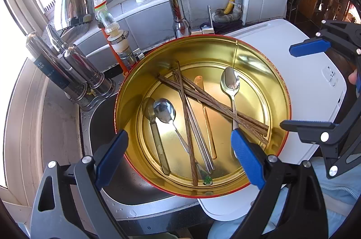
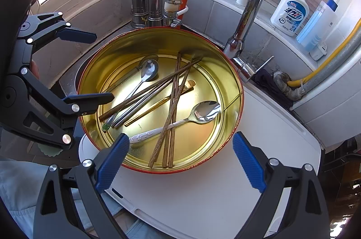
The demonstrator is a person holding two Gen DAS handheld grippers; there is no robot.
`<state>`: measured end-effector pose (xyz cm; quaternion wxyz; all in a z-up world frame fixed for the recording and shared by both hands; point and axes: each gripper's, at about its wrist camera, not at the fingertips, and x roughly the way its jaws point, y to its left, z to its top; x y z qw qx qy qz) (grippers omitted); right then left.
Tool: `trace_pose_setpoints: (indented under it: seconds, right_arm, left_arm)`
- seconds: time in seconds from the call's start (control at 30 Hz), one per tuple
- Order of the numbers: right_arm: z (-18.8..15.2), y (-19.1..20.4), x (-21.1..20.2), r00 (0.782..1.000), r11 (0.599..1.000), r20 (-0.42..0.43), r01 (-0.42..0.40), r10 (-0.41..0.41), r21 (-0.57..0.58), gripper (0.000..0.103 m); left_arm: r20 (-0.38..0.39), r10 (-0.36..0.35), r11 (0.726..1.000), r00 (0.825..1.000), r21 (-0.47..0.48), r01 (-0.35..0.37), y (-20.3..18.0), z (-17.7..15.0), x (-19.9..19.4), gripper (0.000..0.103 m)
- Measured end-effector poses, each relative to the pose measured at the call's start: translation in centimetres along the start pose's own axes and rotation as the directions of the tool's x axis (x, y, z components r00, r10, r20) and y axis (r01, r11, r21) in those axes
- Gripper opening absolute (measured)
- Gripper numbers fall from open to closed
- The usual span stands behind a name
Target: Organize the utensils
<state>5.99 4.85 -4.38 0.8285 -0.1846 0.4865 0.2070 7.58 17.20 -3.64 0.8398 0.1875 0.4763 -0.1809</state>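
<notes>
Two fisheye views, each looking forward and steeply down along a pair of open tongs. The left wrist camera sits close above the tin (image 1: 203,54), at its sink side, with the right tongs (image 1: 309,85) at its right edge. The right wrist camera hangs close over the white board (image 2: 203,198), facing the faucet (image 2: 255,2), with the left tongs (image 2: 90,67) at its left edge. Both share the tin, its utensils and the back ledge.

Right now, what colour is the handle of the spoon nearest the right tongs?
White with a raised pattern, on the spoon; clearest in the right wrist view.
</notes>
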Motion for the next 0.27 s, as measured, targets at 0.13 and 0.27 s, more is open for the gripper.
trace_pose_setpoints:
  seconds: [0.13, 0.27]
  right_arm:
    - [-0.08, 0.06, -0.04, 1.0, 1.0, -0.001, 0.0, 0.0, 0.004, 0.094]
    - [-0.27, 0.06, -0.14, 1.0, 1.0, 0.006, -0.005, 0.005, 0.012, 0.094]
  left_arm:
    - [-0.005, 0.002, 1.0, 1.0, -0.005, -0.002, 0.02, -0.03, 0.06, 0.09]
    - [-0.007, 0.003, 1.0, 1.0, -0.016, -0.003, -0.03, -0.18, 0.14, 0.09]
